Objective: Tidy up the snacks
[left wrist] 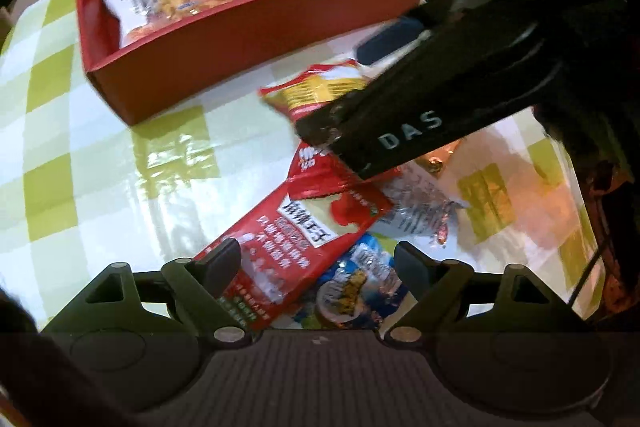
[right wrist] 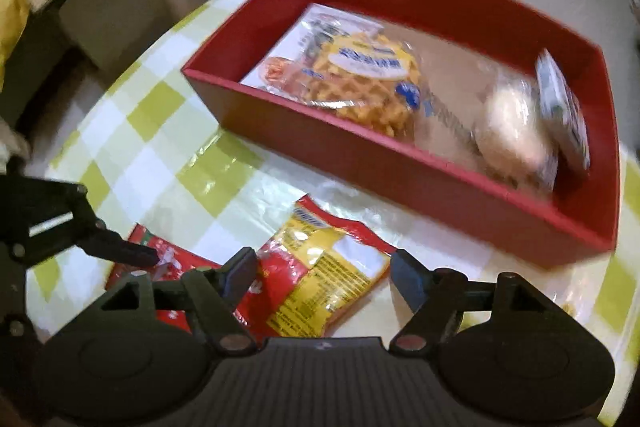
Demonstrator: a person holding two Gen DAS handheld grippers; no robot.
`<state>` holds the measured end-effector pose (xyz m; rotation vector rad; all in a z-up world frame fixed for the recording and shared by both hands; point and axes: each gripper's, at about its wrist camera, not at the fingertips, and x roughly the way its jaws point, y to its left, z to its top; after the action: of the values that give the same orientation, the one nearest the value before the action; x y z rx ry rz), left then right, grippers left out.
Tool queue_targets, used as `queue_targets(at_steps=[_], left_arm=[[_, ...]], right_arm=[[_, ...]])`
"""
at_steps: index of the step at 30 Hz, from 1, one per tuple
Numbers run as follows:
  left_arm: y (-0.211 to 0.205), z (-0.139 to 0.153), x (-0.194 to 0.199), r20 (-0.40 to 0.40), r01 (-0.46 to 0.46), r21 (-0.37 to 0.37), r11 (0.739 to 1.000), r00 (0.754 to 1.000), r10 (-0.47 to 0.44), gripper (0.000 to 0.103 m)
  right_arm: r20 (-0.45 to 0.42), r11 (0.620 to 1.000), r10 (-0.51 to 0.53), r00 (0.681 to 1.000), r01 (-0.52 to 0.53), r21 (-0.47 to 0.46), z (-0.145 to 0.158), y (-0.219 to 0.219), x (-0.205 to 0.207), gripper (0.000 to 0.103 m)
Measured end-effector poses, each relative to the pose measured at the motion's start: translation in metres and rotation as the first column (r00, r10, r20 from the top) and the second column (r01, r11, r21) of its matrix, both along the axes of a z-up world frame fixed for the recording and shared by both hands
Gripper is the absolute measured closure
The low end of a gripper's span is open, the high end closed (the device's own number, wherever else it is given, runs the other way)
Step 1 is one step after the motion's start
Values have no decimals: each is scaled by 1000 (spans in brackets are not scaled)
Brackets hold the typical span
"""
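Your left gripper (left wrist: 318,265) stands with jaws released, wide apart, nothing pinched. Between its fingers lies a long red foil snack packet with white Chinese lettering (left wrist: 296,227), flat on the green-and-white checked glossy tablecloth (left wrist: 100,155); a blue-and-white snack packet (left wrist: 360,283) sits partly under it, toward the right finger.

Your right gripper (right wrist: 322,277) is also released, its pads clear of a red-and-yellow crinkled snack packet (right wrist: 320,267) lying between them on the cloth.

Beyond both sets of jaws sits the red rectangular cardboard tray (right wrist: 400,163). It holds a clear-wrapped waffle snack (right wrist: 360,83), a pale round bun in clear wrap (right wrist: 512,131) and a blue-and-white packet leaning on the end wall (right wrist: 564,111).
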<state>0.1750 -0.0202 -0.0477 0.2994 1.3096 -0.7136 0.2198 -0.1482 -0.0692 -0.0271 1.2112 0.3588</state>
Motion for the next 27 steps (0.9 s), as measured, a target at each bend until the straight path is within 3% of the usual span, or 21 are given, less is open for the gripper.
queue_targets(at_steps=[3,7,12,16,18,19,20,22,24,27], left_arm=[[5,0,5,12,-15,2,1000,1000,15,15],[9,4,4,19,-23,2,1000,1000,23,15],[7,8,-3,60,-11,24,1000,998,10,15],[9,11,-8,112,11,58,998,994,-17,14],[13,12,-9,115,17,60,998,993,-24,14],[15,11,-10,112,23,57,998,993,-29,14],[17,13,-10,110,31,53,998,993,-37,14],[17,11,-11,120,44,58,997,991,-51,14],[15,8,-13,126,66,67,996,989,-74,13],[12,1,-10,117,83,84,993,989,-93,12]], right_arm=[[3,995,-101,995,101,1,3,0,-6,24],[-35,967,-233,972,236,95,9,-8,-10,24],[-60,941,-332,941,335,41,-6,6,-2,23],[-85,935,-353,932,355,17,-22,18,-3,6],[-72,940,-339,938,341,21,-22,18,-5,6],[-66,947,-320,945,321,16,-20,17,-7,10],[-54,951,-308,950,308,-9,-18,16,-9,27],[-64,955,-295,953,296,18,-13,7,-13,43],[-86,961,-267,960,272,53,-10,1,-17,45],[-30,968,-248,968,249,14,-3,1,-27,45]])
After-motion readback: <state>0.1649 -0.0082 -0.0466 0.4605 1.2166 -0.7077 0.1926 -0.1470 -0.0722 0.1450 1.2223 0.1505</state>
